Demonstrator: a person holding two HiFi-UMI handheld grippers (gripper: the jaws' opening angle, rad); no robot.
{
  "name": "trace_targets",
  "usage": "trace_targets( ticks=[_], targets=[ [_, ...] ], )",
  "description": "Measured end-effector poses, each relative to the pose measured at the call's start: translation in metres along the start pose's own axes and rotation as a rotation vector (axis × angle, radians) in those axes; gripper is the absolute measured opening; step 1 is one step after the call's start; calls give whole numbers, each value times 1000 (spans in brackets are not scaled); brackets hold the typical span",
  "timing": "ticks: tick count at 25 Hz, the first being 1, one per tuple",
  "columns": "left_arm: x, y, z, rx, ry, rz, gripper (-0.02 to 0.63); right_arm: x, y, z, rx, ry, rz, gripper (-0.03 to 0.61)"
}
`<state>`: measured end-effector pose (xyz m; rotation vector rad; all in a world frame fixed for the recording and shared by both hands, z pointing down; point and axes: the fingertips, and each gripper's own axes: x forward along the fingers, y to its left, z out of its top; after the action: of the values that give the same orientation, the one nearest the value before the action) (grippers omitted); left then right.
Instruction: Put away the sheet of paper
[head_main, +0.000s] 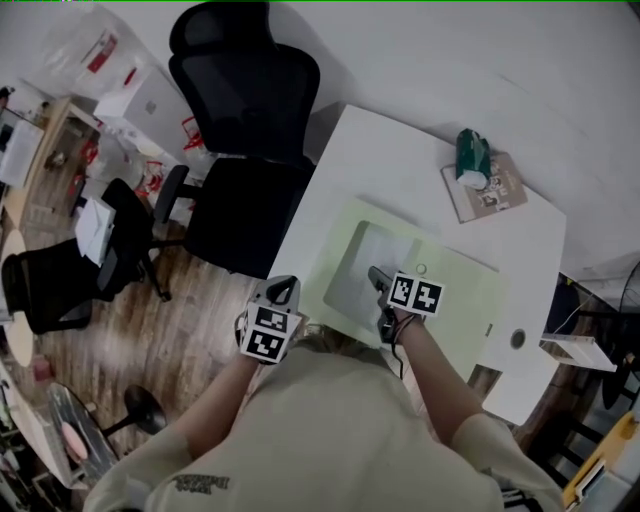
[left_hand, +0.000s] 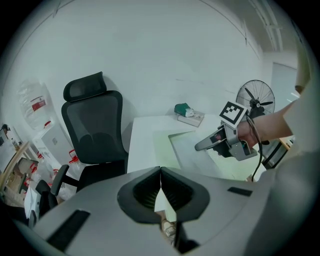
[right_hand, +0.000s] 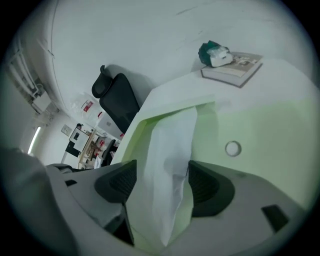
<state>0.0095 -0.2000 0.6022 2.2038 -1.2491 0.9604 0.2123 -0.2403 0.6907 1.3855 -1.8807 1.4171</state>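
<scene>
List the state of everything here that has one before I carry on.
left gripper: shut, nothing held.
right gripper: open, jaws on either side of the sheet, not pinching it.
sheet of paper: rumpled, lying on the green folder.
green folder: flat on the table.
book: closed, with a green packet on top.
office chair: unoccupied.

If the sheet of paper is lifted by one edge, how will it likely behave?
Probably floppy: the sheet of paper looks creased and bulges between the open jaws of the right gripper. Likely very light, being so thin. Pushed, it may slide on the smooth green mat.
</scene>
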Motion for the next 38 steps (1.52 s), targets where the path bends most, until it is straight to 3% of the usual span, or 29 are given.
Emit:
trace_targets(
  ticks=[7,13,15,19,24,30,38],
  targets=[
    [-10,-6,45,-27,-104,-39,20,-70,19,44,-88,-154,32,314],
    [-33,-9,105,80,-233,-18,20,-138,53,79,-193,-311,145,144],
    [-44,-13,124,96,-278,-25,20,-161,58,90,-236,-366,134,109],
    [-68,-17,158,132,-361,-16,20,-214,78,112,-418,-524,55,38],
    [-105,-28,204,242,-469,16,20,-285,120,136,-534,-721,39,37],
    [-148,-49,245,279,-599,-25,20,-351,149,148,-604,-870,46,25],
    [-176,-59,263,257,-678,-57,20,-384,156,143,-624,-920,46,25]
  ],
)
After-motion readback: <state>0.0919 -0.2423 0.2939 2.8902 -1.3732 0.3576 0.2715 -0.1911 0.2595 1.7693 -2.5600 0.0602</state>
